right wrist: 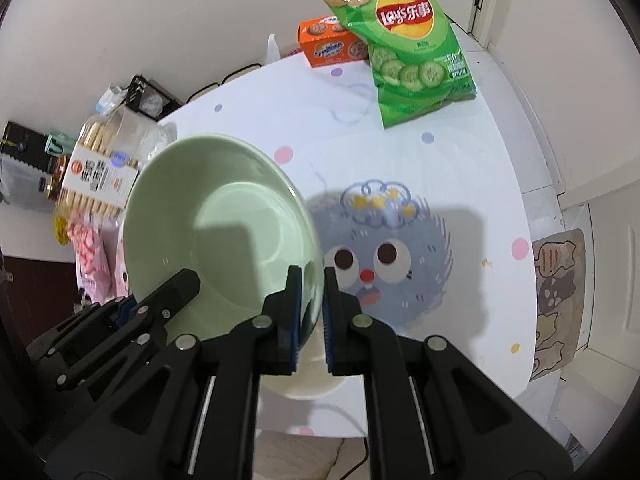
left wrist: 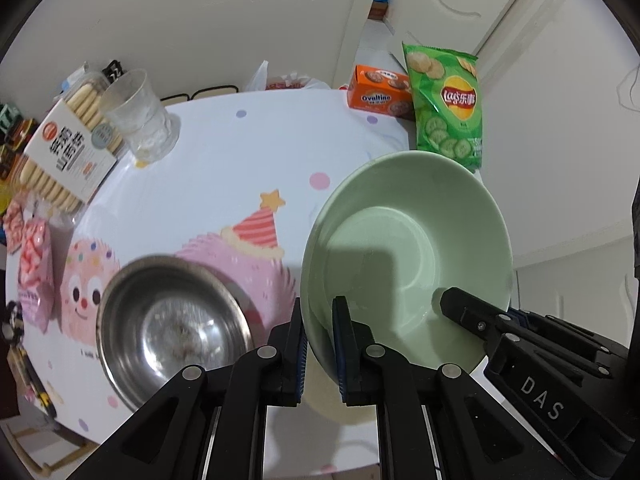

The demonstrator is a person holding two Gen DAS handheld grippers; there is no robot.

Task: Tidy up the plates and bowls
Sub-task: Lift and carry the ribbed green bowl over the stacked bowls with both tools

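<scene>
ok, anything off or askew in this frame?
The pale green ceramic bowl is tilted steeply, clamped at opposite rim edges by the left tool and the right tool, off the cartoon-print table. It looks empty; nothing is spilled. The steel bowl sits level.

A round desk (right wrist: 460, 168) is covered by a white cloth printed with cartoon creatures and dots. Plain pale walls (left wrist: 200, 20) are seen behind it, a white panelled door (left wrist: 452, 4) beyond, and a patterned mat (right wrist: 560, 300) beside it.
</scene>
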